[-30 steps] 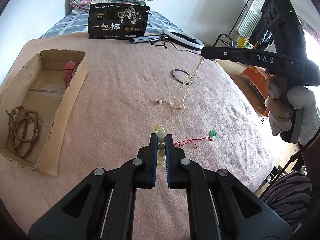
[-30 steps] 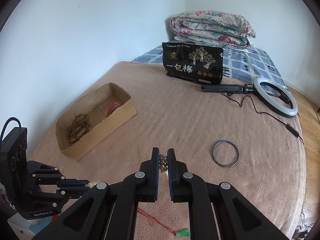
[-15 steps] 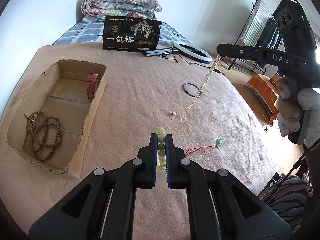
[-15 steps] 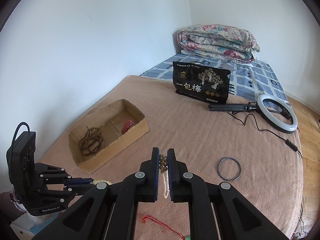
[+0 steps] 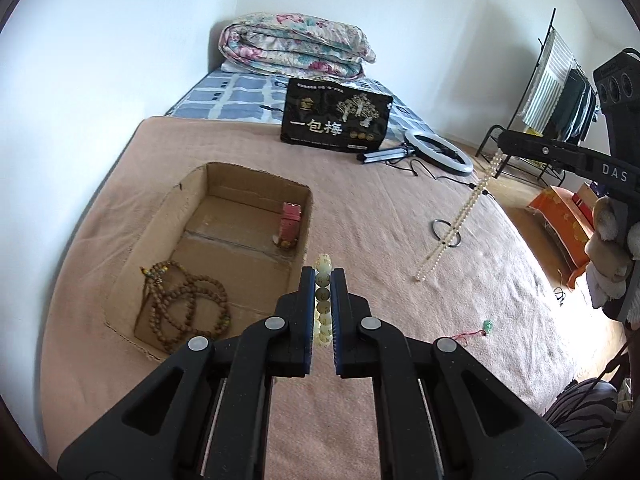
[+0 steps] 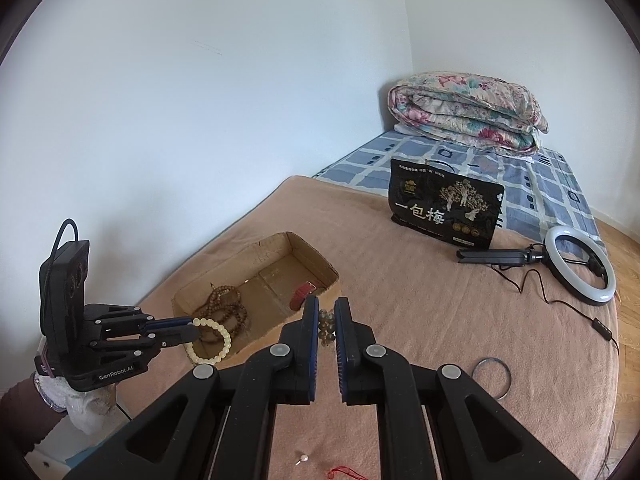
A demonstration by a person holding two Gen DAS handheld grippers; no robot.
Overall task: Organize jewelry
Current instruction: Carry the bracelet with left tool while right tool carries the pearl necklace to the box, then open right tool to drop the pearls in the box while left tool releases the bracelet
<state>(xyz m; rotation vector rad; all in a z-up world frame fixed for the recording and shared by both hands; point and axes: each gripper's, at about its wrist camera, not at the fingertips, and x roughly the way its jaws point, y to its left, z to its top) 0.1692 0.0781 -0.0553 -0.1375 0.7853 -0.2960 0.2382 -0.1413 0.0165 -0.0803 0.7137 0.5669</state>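
Observation:
My left gripper (image 5: 322,276) is shut on a pale yellow-green bead bracelet (image 5: 323,304), held beside the near right corner of the open cardboard box (image 5: 160,216). The right wrist view shows that bracelet (image 6: 212,340) dangling from the left gripper (image 6: 192,328) at the box's (image 6: 272,242) near end. My right gripper (image 6: 326,308) is shut on a pearl necklace (image 6: 326,326). The necklace (image 5: 460,224) hangs in a long strand from the right gripper (image 5: 504,140), its lower end close to the blanket. A brown bead strand (image 5: 184,308) and a red item (image 5: 290,220) lie in the box.
On the tan blanket lie a dark bangle (image 5: 444,232), a green pendant on a red cord (image 5: 487,324) and a single pearl pin (image 6: 304,458). Behind stand a black bag (image 5: 336,120), a ring light (image 5: 438,152) and a folded quilt (image 5: 296,46). A wall runs along the left.
Both grippers rose and swung left toward the box, still shut. The pearl necklace's lower end came up off the blanket and now hangs straight. The bracelet moved from mid-blanket to the box's corner.

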